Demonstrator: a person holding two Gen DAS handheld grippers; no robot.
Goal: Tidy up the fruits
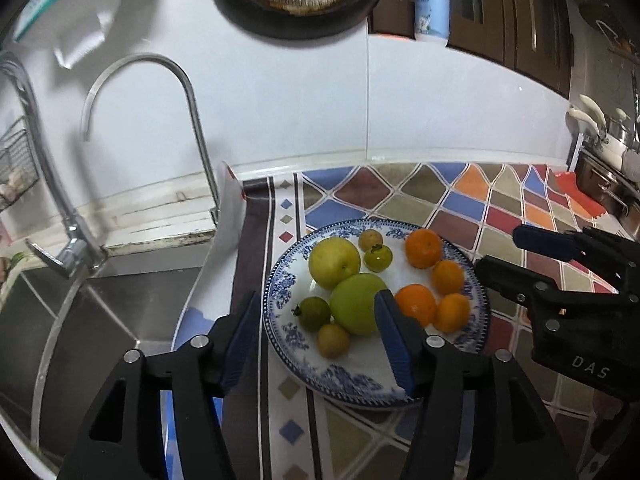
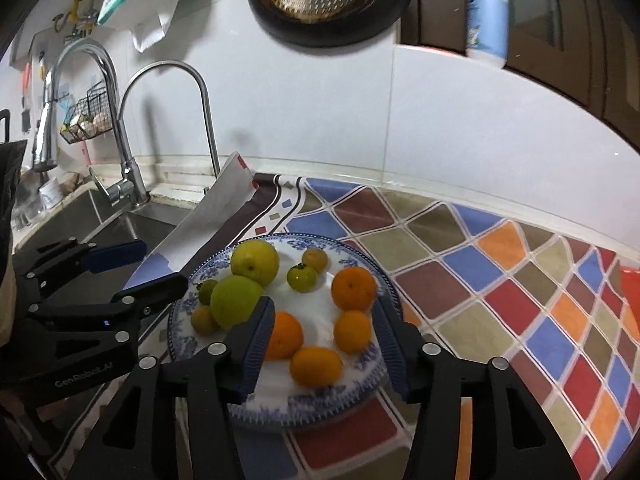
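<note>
Left gripper (image 1: 316, 332) spread wide, empty, low over near-left rim of round blue-and-white patterned china plate (image 1: 280, 332). Right gripper (image 2: 320, 332) likewise spread, empty, above four round oranges (image 2: 354, 288). Green and yellow fruits (image 2: 234, 300) grouped on plate's left. Plate on multicoloured diamond-pattern cloth (image 2: 500, 280).

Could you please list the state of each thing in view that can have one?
Left gripper: open, empty, above the plate.
Right gripper: open, empty, above the oranges.
Plate: flat on the cloth, holding all the fruit.
Oranges: four, loose on the plate's right side.
Green fruits: grouped on its left side.
Faucet: no water visible.
</note>
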